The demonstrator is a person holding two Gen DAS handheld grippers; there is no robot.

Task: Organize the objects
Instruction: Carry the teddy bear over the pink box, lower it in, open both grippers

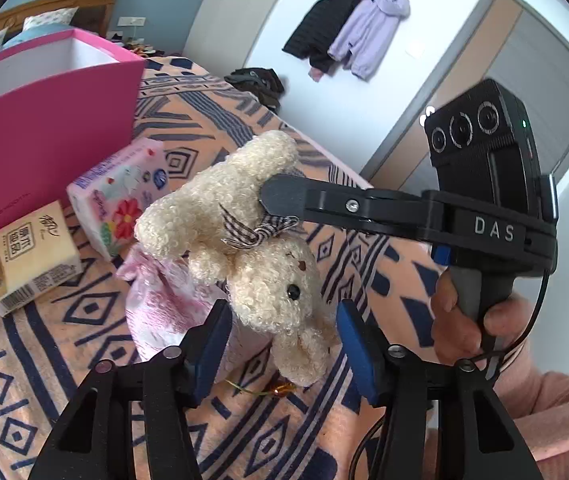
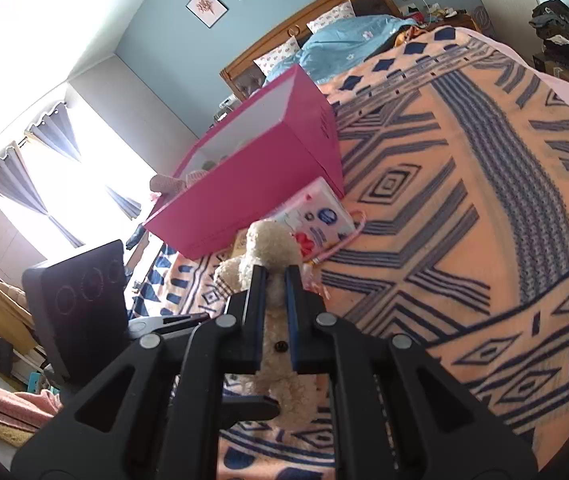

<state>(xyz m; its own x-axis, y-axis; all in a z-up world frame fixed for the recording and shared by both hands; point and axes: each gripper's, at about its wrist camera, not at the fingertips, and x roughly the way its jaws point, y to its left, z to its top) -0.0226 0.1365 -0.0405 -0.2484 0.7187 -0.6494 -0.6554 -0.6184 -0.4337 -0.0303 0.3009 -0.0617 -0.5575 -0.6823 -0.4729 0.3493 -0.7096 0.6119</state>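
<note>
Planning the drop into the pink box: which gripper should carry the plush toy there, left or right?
Right. The right gripper is already shut on the plush toy and holds it off the blanket. The left gripper straddles its head, not clearly gripping. The pink box sits just beyond.

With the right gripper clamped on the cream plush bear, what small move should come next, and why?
Probably lift the cream curly plush bear clear toward the open pink cardboard box. The right gripper is shut on its body, while the left gripper has blue pads either side of its head without pressing.
</note>
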